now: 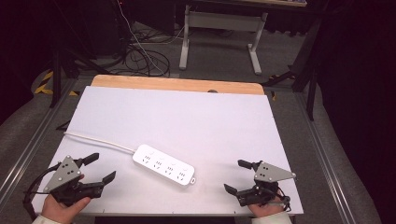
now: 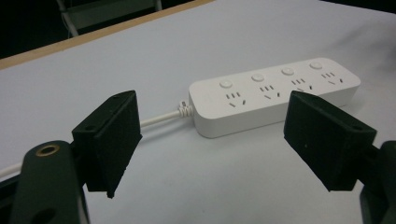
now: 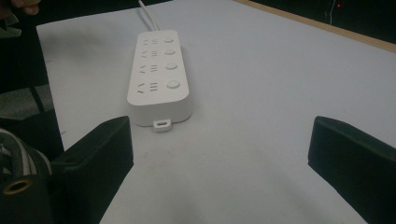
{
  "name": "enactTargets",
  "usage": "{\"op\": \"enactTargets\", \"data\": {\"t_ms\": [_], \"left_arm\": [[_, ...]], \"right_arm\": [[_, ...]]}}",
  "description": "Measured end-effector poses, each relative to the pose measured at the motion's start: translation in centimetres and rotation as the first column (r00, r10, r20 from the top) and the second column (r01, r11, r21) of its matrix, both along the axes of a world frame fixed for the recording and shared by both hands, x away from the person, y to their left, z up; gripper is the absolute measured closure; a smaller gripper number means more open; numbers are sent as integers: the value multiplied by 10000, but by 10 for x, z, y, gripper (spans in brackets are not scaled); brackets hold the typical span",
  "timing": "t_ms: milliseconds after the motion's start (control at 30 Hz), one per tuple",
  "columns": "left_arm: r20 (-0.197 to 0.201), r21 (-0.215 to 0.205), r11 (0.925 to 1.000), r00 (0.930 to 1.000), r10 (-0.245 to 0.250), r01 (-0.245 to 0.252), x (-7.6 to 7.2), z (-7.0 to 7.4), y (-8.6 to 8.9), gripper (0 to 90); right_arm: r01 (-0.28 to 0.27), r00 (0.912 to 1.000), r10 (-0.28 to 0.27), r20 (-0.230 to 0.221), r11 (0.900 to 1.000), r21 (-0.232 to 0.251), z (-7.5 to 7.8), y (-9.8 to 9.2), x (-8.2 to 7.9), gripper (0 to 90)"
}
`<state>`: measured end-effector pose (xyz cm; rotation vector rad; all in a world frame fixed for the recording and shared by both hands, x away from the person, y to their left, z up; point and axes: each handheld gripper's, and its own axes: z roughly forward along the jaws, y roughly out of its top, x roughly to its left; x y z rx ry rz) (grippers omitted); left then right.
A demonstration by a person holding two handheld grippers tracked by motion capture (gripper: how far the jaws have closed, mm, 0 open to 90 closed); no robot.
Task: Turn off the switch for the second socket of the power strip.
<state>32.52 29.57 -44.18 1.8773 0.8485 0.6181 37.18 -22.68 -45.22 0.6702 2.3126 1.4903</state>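
— So, where do the claws stand?

— Left claw sits at the lower left of the high view, jaws spread wide with nothing between them. Right claw is at the lower right, jaws likewise spread and empty. Each is carried by a hand at the bottom edge of the frame, and both rest low over the worktop.

— And what are they aimed at?

— A white power strip, lying flat in the lower middle of the high view, between the two claws and apart from both. In the left gripper view it fills the upper right, seen through the gap between the jaws, four sockets and four round buttons facing up. In the right gripper view it lies in the upper left of centre, its small hanging tab pointing toward the camera.

— Anything attached to it?

— Its white cord runs from the strip's far-left end up and left to the worktop's edge. No plug is in any socket.

— How far along would you say the work is?

— Barely begun, as I judge it. Neither claw touches the strip, and it lies undisturbed. Everything is left: closing in, gripping the body or the cord, and whatever handling follows.

— Which claw is nearer?

— Hard to call; both look near but clear of it.
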Motion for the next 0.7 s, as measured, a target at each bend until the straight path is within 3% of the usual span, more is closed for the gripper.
{"op": "enactTargets", "data": {"t_ms": [200,300,367,500,700], "left_arm": [[-108,174,9998,9999,-108,110,-3,-8,2,192],[-419,-75,9999,9991,-79,76,-4,-14,2,192],[-565,2,10000,9984,-91,91,-4,-17,2,191],[-485,234,9997,9988,-70,82,-5,-19,1,187],[-183,171,9998,9998,32,-29,-4,-16,-2,187]], "right_arm": [[-7,10000,7,17,10000,-22,0,0,0,72],[-7,10000,7,33,10000,-44,0,0,0,71],[-9,10000,9,32,10000,-45,0,0,0,71],[-11,10000,11,20,10000,-43,0,0,0,72],[-28,10000,28,32,10000,-47,0,1,0,72]]}}
